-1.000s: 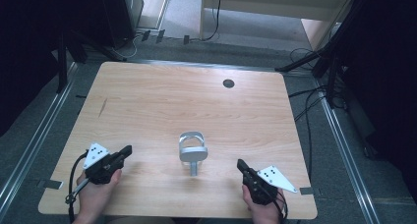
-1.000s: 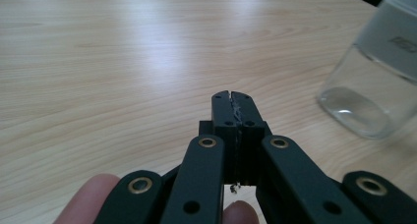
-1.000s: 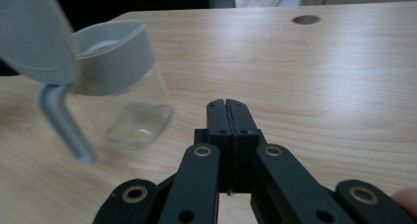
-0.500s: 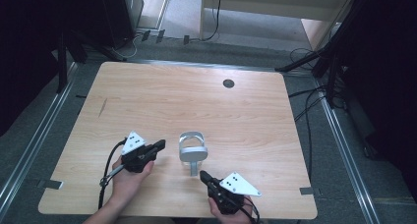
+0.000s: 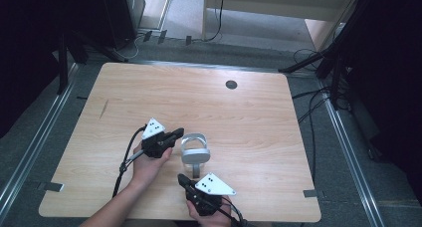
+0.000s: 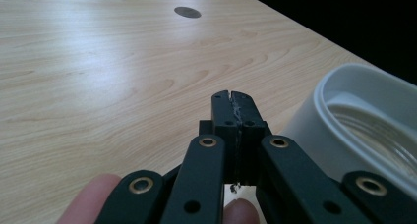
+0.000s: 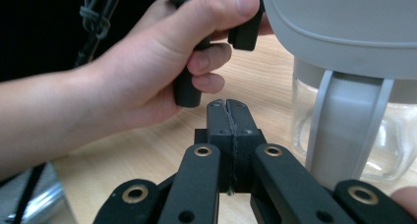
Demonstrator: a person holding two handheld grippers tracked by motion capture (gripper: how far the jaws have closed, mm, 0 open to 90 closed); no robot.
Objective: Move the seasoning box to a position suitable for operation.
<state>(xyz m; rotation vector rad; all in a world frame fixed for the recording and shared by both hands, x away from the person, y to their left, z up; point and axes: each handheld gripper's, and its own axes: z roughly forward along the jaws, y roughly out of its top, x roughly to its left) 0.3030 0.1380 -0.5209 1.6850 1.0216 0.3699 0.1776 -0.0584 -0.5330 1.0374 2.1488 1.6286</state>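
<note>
Glass jar (image 5: 194,155) with a grey lid and handle sits low in the middle of the high view, on the table (image 5: 249,117), between my two grippers. My left gripper (image 5: 175,135) lies just beside its rim at the left, jaws clenched on nothing; my right gripper (image 5: 182,178) waits below it, near the handle (image 7: 346,123), jaws also pressed together and empty. I judge the jar rigid, smooth, breakable and fairly heavy for its size. The clear body looks slippery, so the handle or the lid's edge seems the safer hold.
</note>
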